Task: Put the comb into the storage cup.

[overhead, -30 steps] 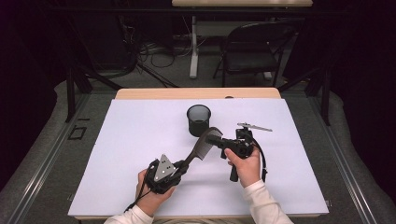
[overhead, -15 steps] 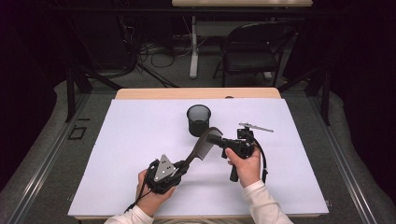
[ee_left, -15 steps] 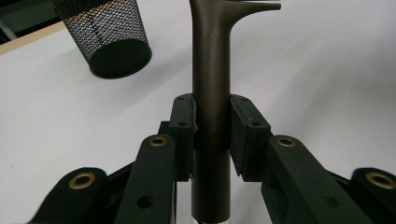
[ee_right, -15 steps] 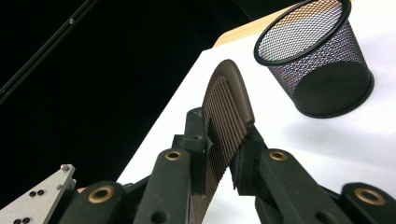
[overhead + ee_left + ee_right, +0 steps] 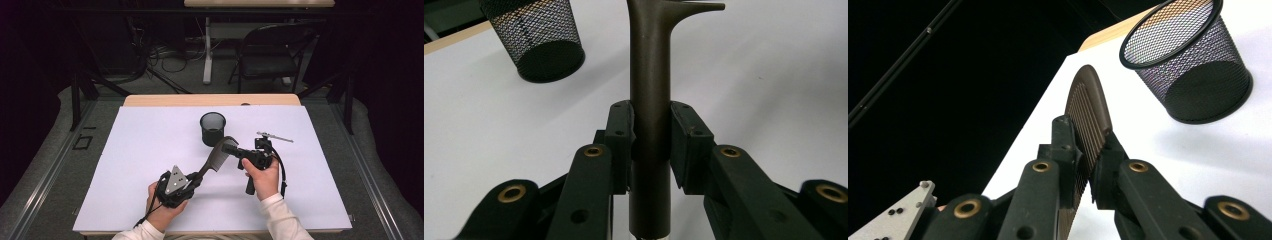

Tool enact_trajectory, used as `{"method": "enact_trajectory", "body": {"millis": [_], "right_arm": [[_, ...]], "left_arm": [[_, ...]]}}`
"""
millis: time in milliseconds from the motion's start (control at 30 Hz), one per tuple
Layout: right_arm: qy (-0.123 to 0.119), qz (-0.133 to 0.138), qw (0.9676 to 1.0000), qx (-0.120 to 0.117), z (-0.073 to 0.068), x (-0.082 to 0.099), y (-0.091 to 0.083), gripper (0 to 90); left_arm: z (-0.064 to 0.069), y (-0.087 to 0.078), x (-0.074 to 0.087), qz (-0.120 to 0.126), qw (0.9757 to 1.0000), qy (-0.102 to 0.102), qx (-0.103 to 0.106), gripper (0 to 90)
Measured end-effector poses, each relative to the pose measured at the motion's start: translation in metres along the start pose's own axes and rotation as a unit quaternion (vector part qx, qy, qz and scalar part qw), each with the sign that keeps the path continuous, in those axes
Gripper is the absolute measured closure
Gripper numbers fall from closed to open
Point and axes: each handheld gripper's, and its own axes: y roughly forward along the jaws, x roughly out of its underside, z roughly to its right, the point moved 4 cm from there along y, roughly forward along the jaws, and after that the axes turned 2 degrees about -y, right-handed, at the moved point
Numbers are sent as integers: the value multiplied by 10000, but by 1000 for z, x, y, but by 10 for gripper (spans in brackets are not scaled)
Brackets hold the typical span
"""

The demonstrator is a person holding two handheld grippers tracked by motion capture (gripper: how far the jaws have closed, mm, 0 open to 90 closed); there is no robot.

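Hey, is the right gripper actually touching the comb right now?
Touching. The right gripper view shows the right gripper with both pads pressed against the comb.

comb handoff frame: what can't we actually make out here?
- comb teeth at the right gripper: right gripper view, its pads cover the clamped part.
- comb handle end: left gripper view, cut off by the bottom edge below the left gripper.
- mesh cup inside: high view, too dark.
- thin metal item: high view, too small.

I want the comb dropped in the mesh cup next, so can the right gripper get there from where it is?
Probably yes: the right gripper, shut on the comb, sits close beside the mesh cup with bare table between. The left gripper must release the handle first.
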Motion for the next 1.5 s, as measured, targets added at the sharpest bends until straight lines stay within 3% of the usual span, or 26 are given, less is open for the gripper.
{"method": "enact_trajectory", "body": {"millis": [267, 667, 1500], "right_arm": [[182, -6, 9998, -124, 2, 1, 0, 866], [196, -62, 9997, -138, 3, 1, 0, 871], [455, 1, 9985, -309, 5, 1, -1, 872]], "left_arm": [[0, 1, 1, -26, 10000, -13, -3, 723], [0, 2, 2, -20, 10000, -15, 20, 723], [0, 2, 2, 47, 10000, -4, 0, 719]]}}
